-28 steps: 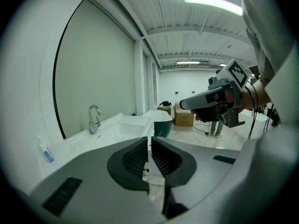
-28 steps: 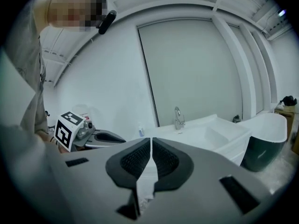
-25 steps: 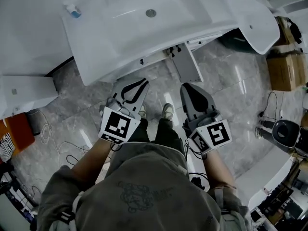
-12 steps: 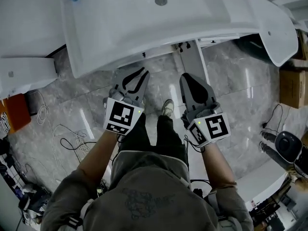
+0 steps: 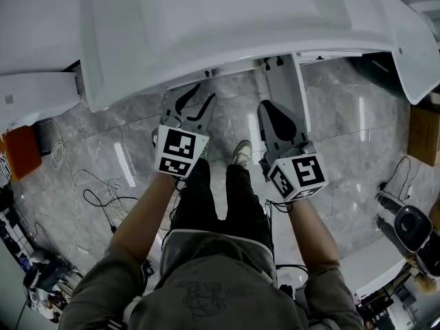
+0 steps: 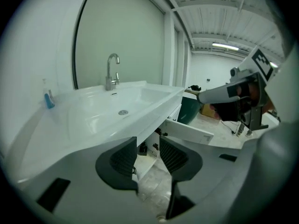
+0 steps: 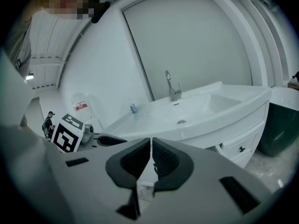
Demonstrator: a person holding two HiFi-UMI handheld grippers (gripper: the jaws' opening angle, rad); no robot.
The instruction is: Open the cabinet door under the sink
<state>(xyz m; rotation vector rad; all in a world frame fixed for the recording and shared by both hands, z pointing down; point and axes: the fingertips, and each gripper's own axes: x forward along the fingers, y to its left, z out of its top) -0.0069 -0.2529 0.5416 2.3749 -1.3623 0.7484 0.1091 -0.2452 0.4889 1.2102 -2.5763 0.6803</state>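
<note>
White ceramic sink (image 5: 206, 33), wide basin, faucet (image 6: 112, 72) at the back, mirror (image 6: 121, 36) behind, small blue bottle (image 6: 48, 98) on its left corner. Its overhanging front rim hides the cabinet face from the head view.

Cabinet door (image 5: 285, 84): white, already swung out from under the sink. It stands edge-on toward the person, ahead of the right gripper and just to the right of the left one. Dark hardware shows at its hinge end.

Left gripper (image 5: 194, 100): claw released, jaws apart and just opened. Nothing lies between them; only the cabinet opening and floor show through the gap.

Right gripper (image 5: 271, 108): claw clenched to a thin slit, empty. Its tip overlaps the door's near end in the head view; contact cannot be told.

Surroundings:
- Floor (image 5: 137, 157) of grey veined stone.
- Loose cables (image 5: 89, 194) to the left.
- Orange item (image 5: 17, 153) at the left edge.
- Cardboard box (image 5: 425, 133) at the right edge.
- Dark green bin (image 6: 189, 110) beyond the door.
- One pale shoe (image 5: 240, 153) between the grippers.

Change from the earlier frames:
- The sink sits higher in the head view and its rim covers more of the cabinet.
- Both grippers lie closer under that rim.
- The left jaws, then together, now stand apart.
- The right jaws are unchanged.
</note>
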